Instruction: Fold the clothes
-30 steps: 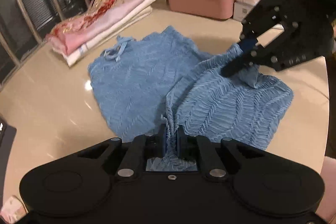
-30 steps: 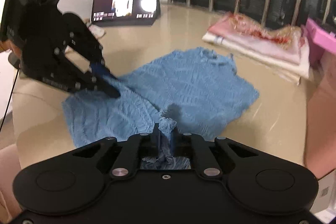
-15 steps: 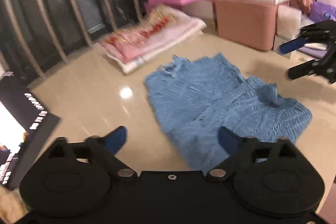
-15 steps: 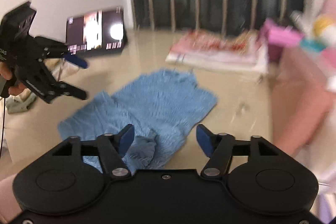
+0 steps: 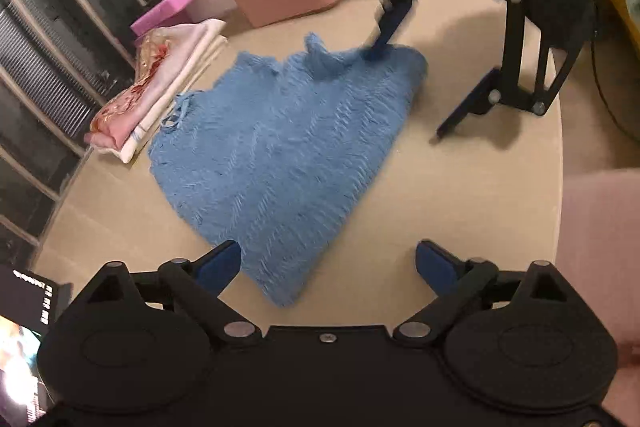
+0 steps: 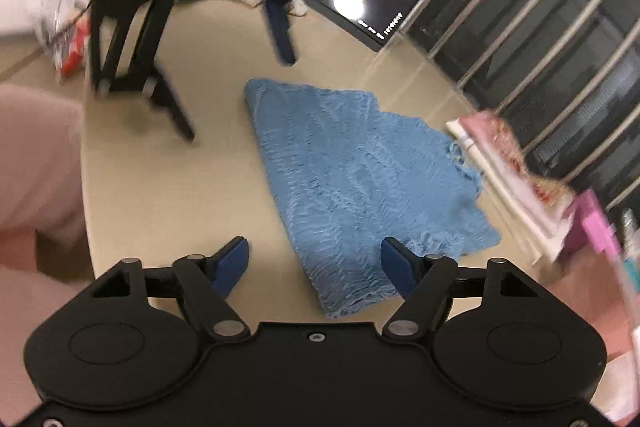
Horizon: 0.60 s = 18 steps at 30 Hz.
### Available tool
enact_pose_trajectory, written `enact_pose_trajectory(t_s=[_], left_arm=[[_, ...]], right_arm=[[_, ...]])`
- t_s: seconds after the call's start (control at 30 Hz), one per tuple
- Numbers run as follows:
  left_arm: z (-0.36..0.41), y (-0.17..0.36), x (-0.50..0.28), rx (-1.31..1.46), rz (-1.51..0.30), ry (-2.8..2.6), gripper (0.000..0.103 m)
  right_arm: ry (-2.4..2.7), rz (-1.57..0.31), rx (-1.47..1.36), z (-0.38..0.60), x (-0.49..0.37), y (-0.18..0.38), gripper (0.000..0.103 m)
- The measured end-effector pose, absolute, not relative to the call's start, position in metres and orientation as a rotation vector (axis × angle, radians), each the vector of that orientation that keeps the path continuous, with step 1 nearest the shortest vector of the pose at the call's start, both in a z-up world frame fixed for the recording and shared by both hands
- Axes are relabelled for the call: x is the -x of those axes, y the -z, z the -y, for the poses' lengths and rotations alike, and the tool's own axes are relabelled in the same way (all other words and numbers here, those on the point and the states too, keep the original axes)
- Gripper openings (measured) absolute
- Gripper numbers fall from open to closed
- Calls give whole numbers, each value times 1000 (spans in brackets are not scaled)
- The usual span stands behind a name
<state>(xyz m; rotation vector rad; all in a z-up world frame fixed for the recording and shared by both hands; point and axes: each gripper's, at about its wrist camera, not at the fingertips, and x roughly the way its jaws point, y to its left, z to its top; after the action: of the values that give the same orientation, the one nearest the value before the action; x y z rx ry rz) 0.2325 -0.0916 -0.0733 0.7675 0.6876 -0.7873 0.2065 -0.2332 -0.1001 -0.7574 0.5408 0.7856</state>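
With the left gripper and the right gripper both spread, slowly closing and pinching nothing, each should take a lower-frame corner of the blue garment squarely before folding.

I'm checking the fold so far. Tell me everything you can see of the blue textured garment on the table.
The blue crinkle-textured knit garment lies folded on the beige table, doubled into a rough wedge with one narrow corner towards the left wrist camera. A small tie or drawstring shows at its edge nearest the stack of folded pink and white clothes, which it lies close beside. One blue finger of the right hand-held gripper appears to meet its far corner; neither gripper pinches it.
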Motion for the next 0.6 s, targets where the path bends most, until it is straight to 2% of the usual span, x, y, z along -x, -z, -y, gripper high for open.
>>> enact_pose_trajectory(t_s=[0.03,0.17,0.2,0.23,0.3,0.33,0.47,0.5,0.53,0.57,0.6], left_arm=[[90,74,-239,-725,-722,789,94],[82,76,-256,-606,-777,789,94],[82,75,-253,-611,-757,781,94],[82,73,-249,-626,-724,780,94],[88,71,-242,-668,-644,784,94],[91,72,-238,-691,-614,785,94],[97,81,-239,-741,-542,754,94],[97,83,-240,-745,-519,741,90],[96,85,-240,-754,-497,730,80],[96,87,-240,-774,-480,722,74],[96,89,-240,-801,-465,715,54]], right_arm=[[-797,-566,722,236,-214,99,61],[-813,-657,530,251,-237,99,60],[-815,-668,500,253,-243,100,42],[-810,-662,504,252,-244,102,16],[-795,-654,522,250,-239,102,14],[-793,-672,487,251,-242,100,11],[-767,-741,285,264,-262,81,10],[-759,-749,243,267,-266,74,10],[-753,-756,206,271,-270,68,10],[-749,-766,182,273,-272,64,10],[-745,-777,161,275,-275,60,10]])
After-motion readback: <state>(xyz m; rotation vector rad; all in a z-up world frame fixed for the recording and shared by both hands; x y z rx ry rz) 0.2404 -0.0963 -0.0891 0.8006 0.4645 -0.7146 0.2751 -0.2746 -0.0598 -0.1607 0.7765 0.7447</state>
